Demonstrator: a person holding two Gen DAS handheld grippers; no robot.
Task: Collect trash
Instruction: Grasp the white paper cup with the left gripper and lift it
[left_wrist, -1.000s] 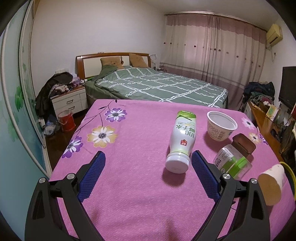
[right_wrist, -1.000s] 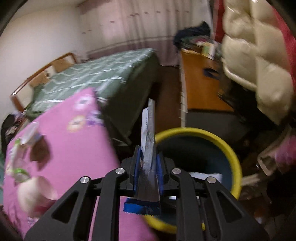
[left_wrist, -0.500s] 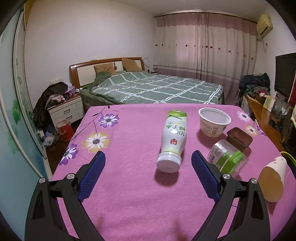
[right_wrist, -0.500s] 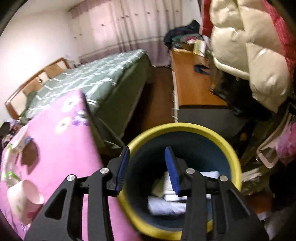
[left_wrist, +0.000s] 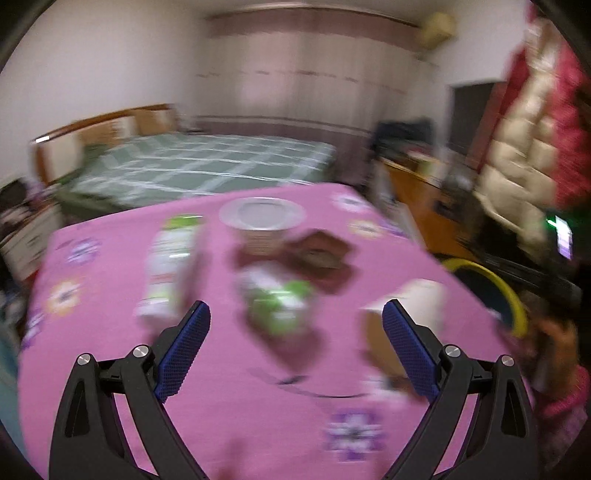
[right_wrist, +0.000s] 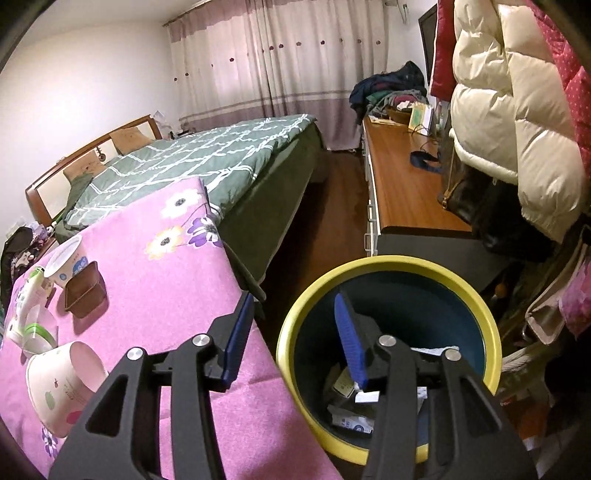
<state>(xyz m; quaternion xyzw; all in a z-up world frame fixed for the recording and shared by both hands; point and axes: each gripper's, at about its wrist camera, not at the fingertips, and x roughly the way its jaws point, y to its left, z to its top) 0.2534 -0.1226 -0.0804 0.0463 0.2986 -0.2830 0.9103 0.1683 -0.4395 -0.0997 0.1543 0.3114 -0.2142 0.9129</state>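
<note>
I have the right gripper (right_wrist: 291, 332) over the near rim of the yellow-rimmed bin (right_wrist: 476, 295), which I take as my landmark. Its jaws have just been opening, nothing between them, pads standing apart. Down in the bin lie several pieces of paper and wrapper trash (right_wrist: 351, 417), so part of the job reads as done.

Left of the bin, on the pink flowered tablecloth (right_wrist: 177, 266), the rest waits:
- a paper cup (right_wrist: 62, 391) on its side, nearest the bin
- a clear jar with green label (right_wrist: 31, 332), beyond the cup
- a brown lid (right_wrist: 84, 290), farther on
- a white tub (right_wrist: 66, 260), upright, behind the lid
- a white bottle with green cap (left_wrist: 168, 269), lying down, farthest from the bin

My left gripper (left_wrist: 295, 349) is wide open and empty above the cloth, with the jar ahead between its pads. That view is heavily blurred, so I cannot tell exact spacing.

My judgement: five pieces left, the left hand lining up for the next one.
</note>
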